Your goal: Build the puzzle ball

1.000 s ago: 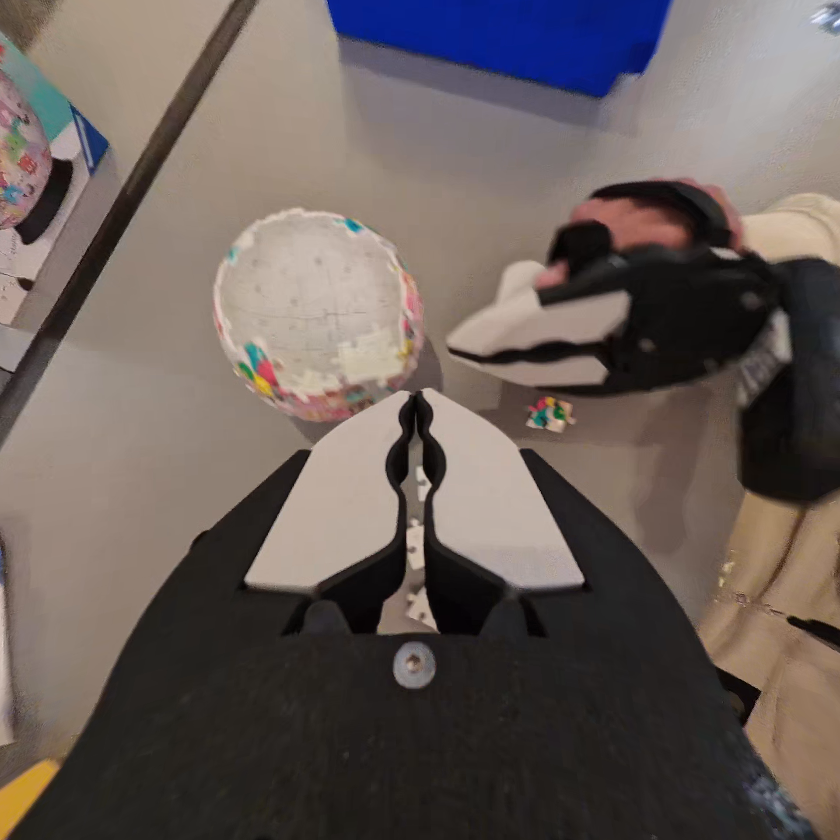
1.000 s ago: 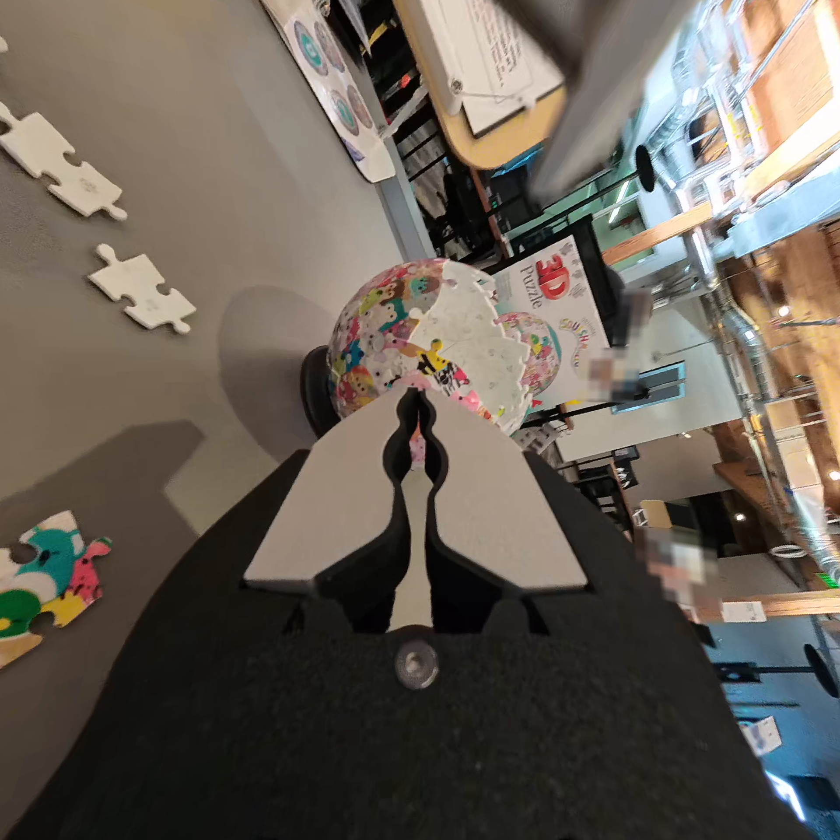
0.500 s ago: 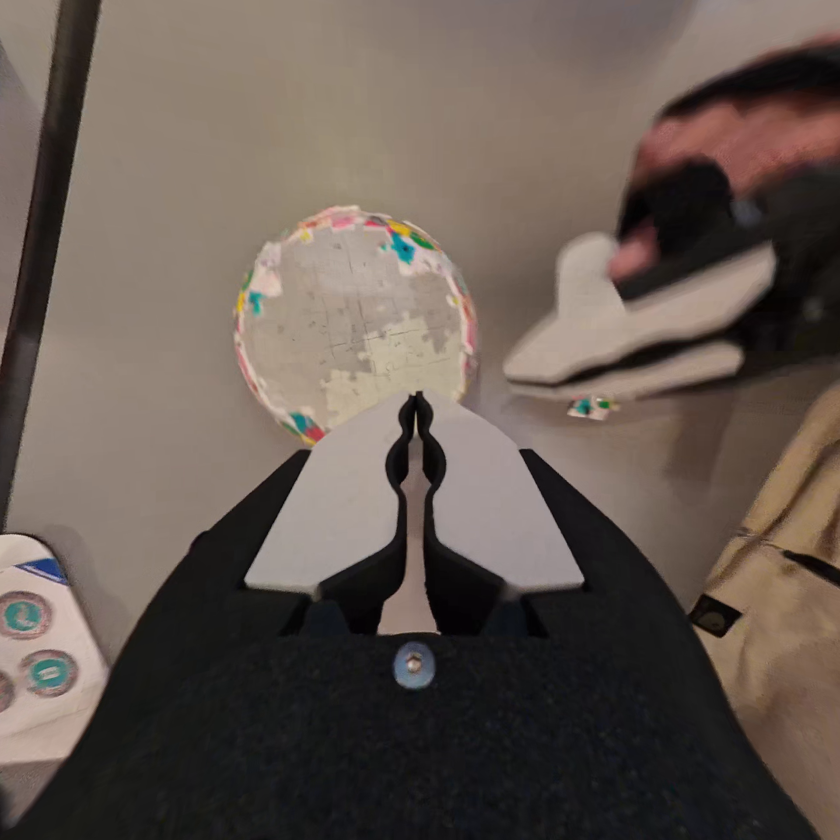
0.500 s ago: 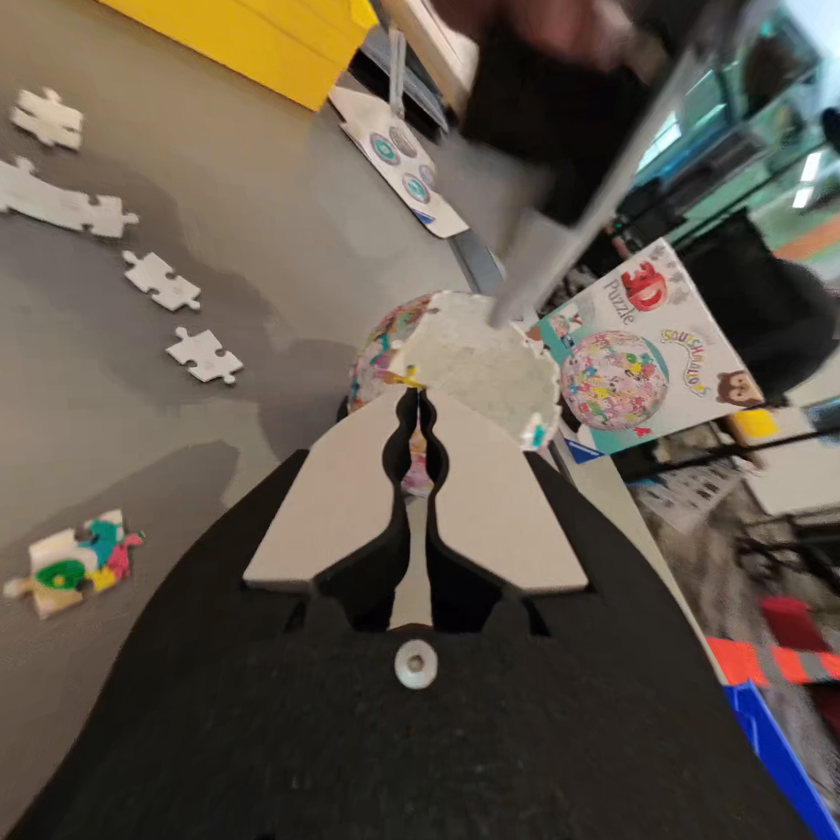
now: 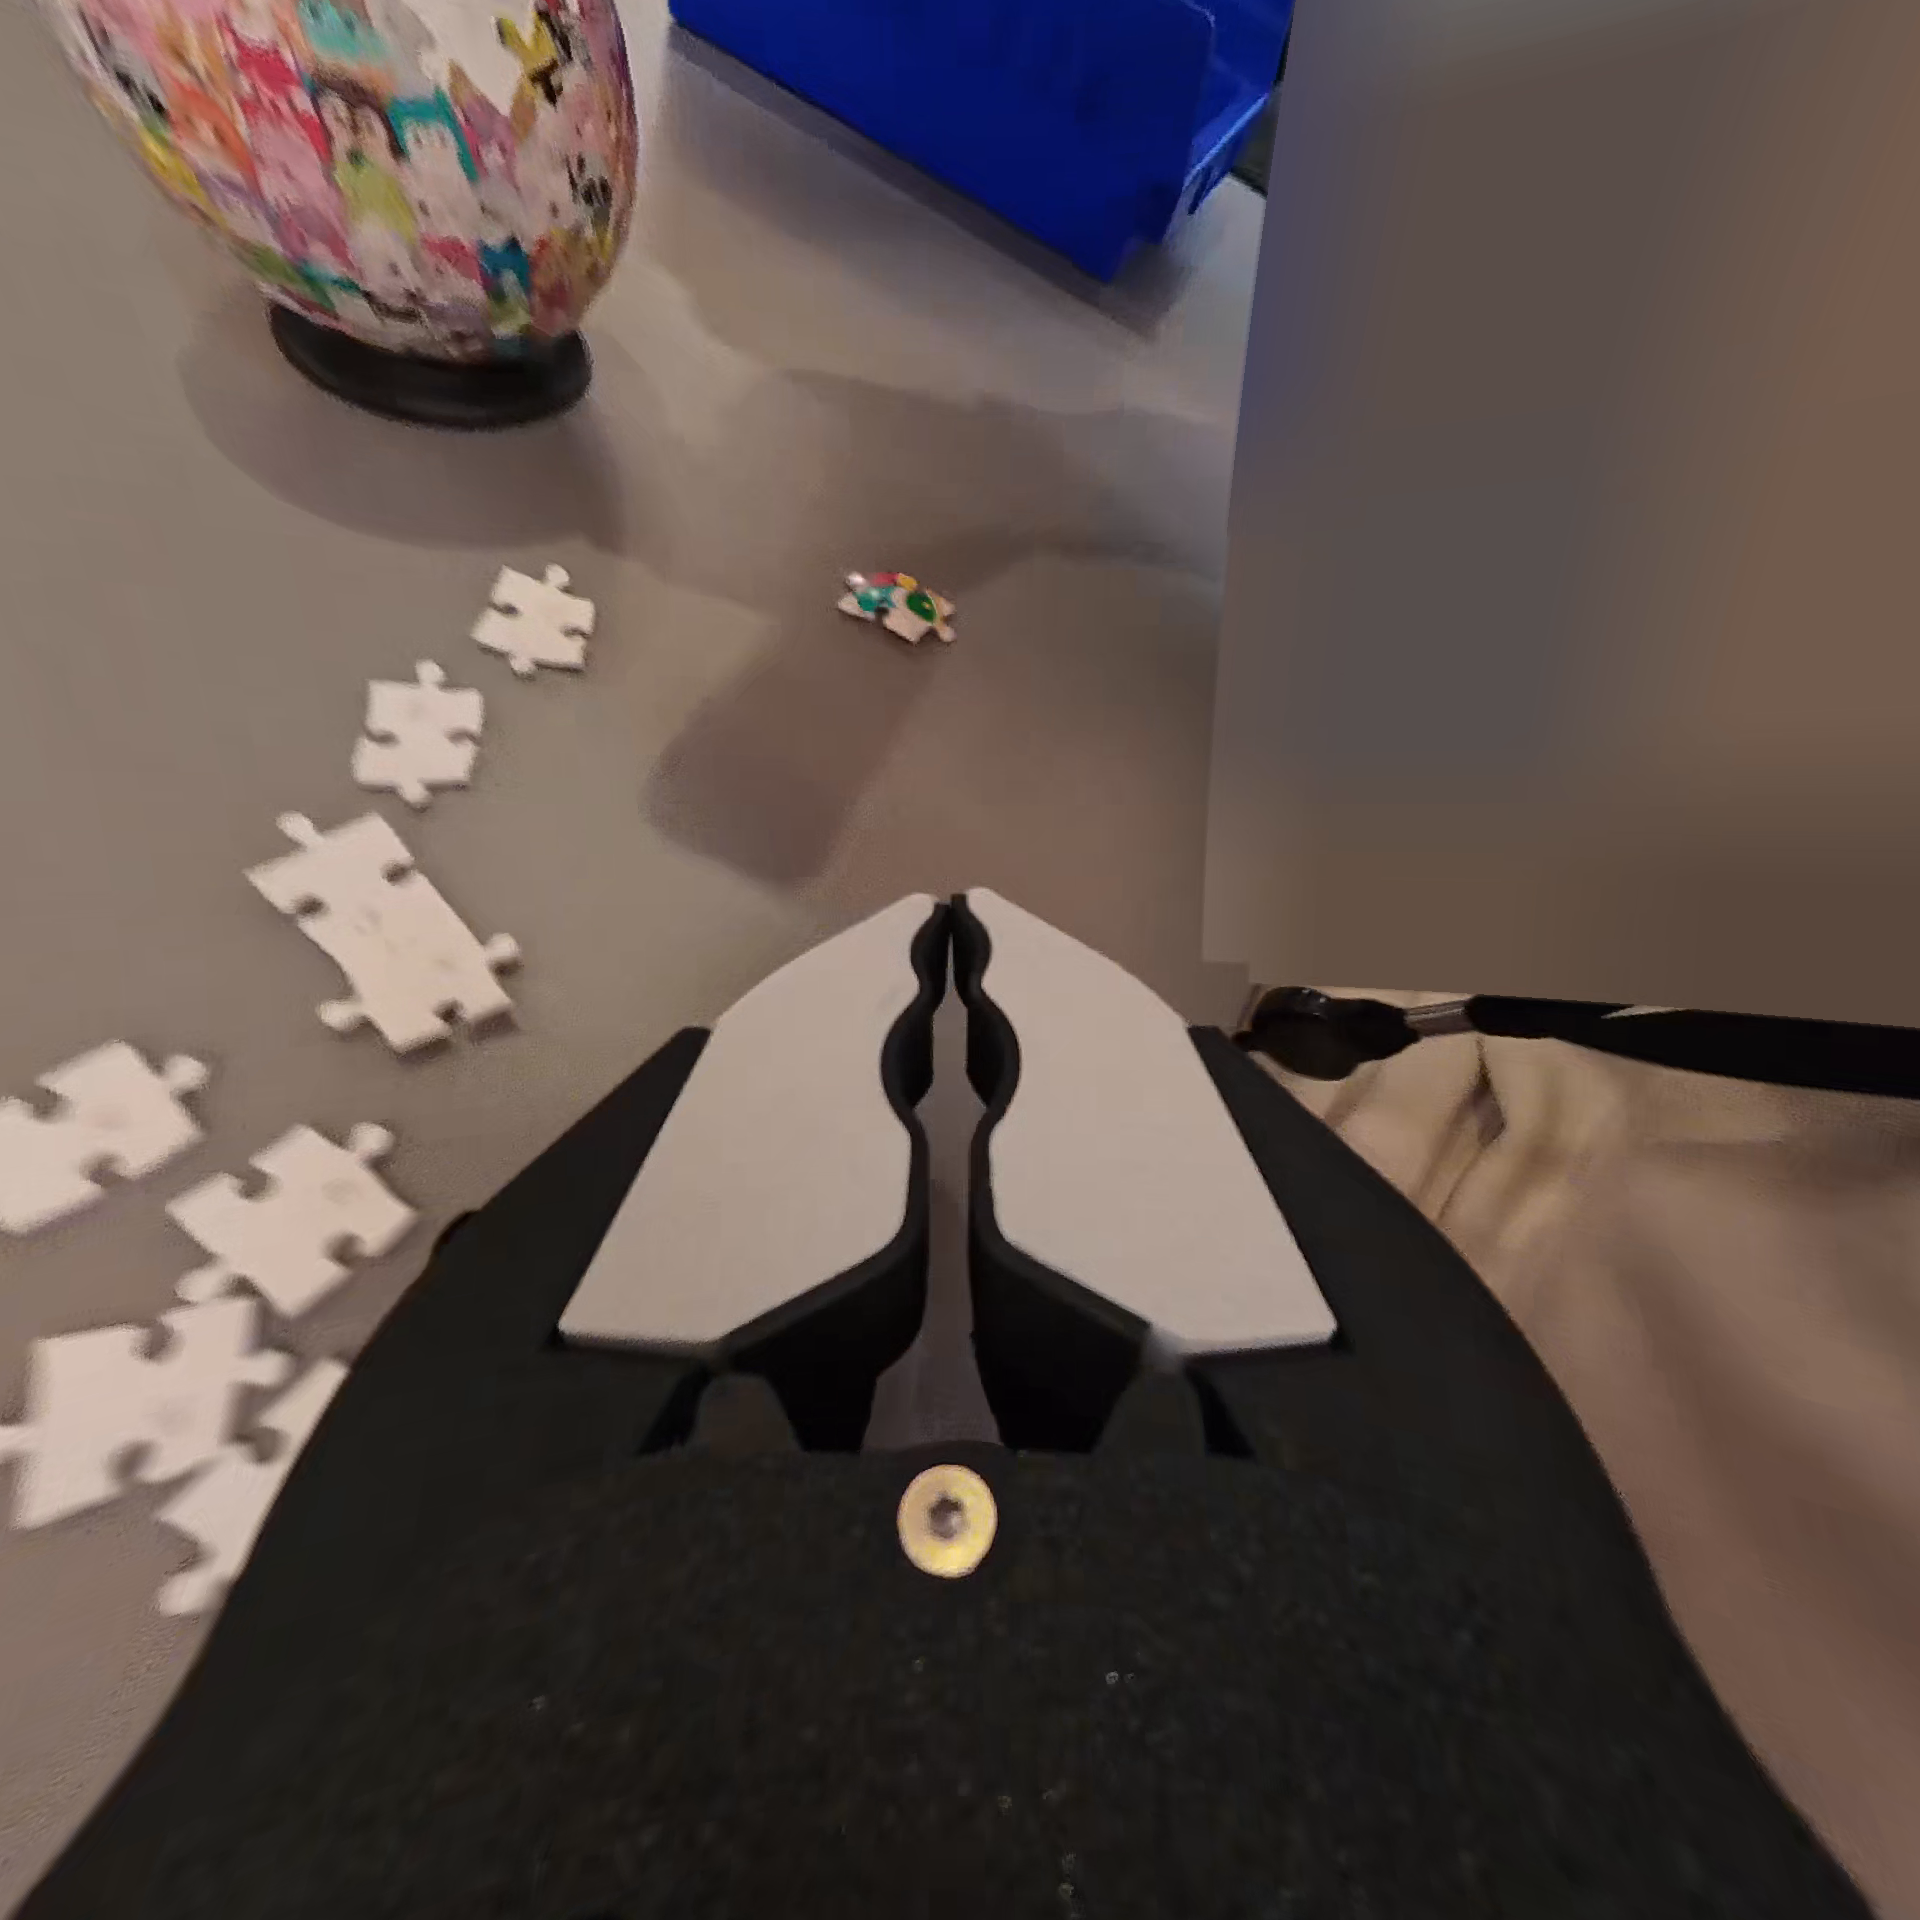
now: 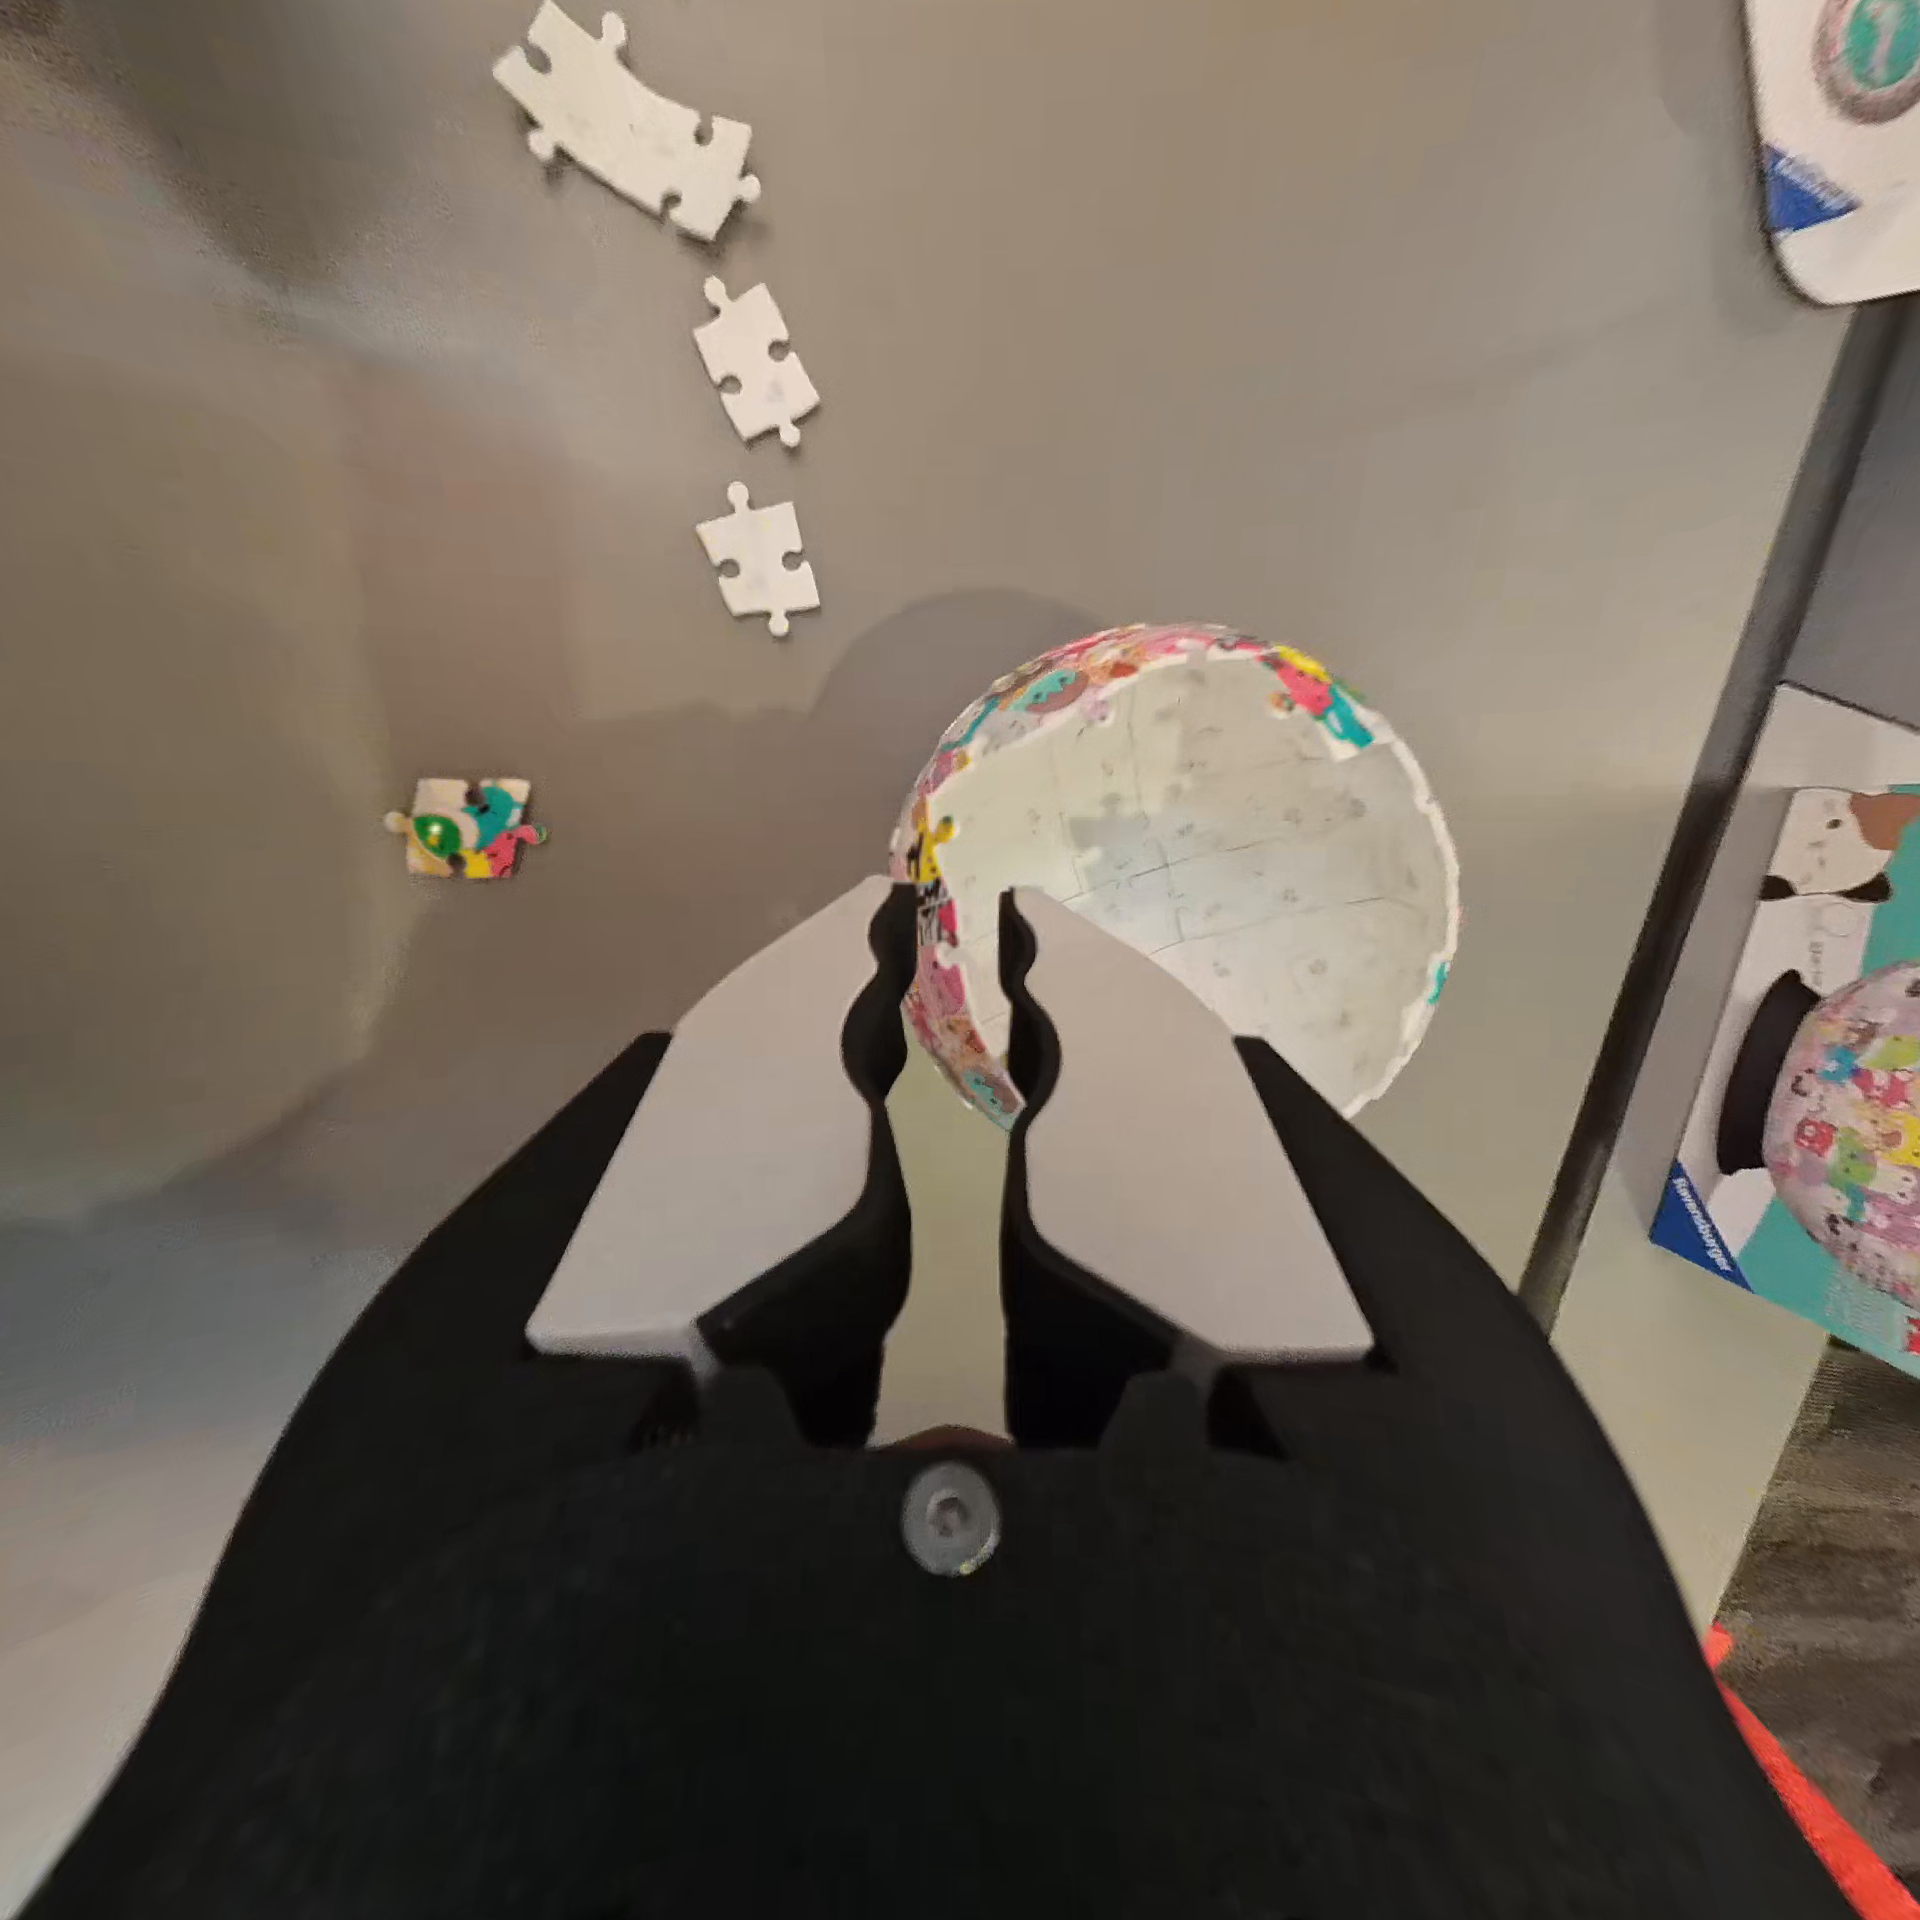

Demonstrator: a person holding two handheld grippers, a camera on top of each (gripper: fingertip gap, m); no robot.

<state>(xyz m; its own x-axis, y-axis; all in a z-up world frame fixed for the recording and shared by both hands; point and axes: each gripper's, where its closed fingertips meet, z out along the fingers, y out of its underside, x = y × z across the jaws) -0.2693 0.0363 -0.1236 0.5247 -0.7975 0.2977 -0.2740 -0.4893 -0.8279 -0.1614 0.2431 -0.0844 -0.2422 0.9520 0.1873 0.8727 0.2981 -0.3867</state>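
1. The left gripper (image 5: 951, 902) is closed and holds nothing.
2. The right gripper (image 6: 951, 902) is slightly open, its fingers on both sides of the ball's (image 6: 1195, 862) open rim.
3. The ball stands on the grey table (image 6: 1247, 364), near loose pieces (image 6: 758, 561).

The right gripper (image 6: 948, 909) points toward 12 o'clock with its jaws slightly apart, and the rim of the ball (image 6: 1195, 862) sits in the gap; whether the jaws press it cannot be told. The ball's open white inside faces the camera. At 9 o'clock of the ball a coloured piece (image 6: 468, 828) lies face up on the grey table (image 6: 1247, 364). Three white pieces (image 6: 758, 561) run toward 11 o'clock. A box (image 6: 1829, 1122) stands at 3 o'clock.
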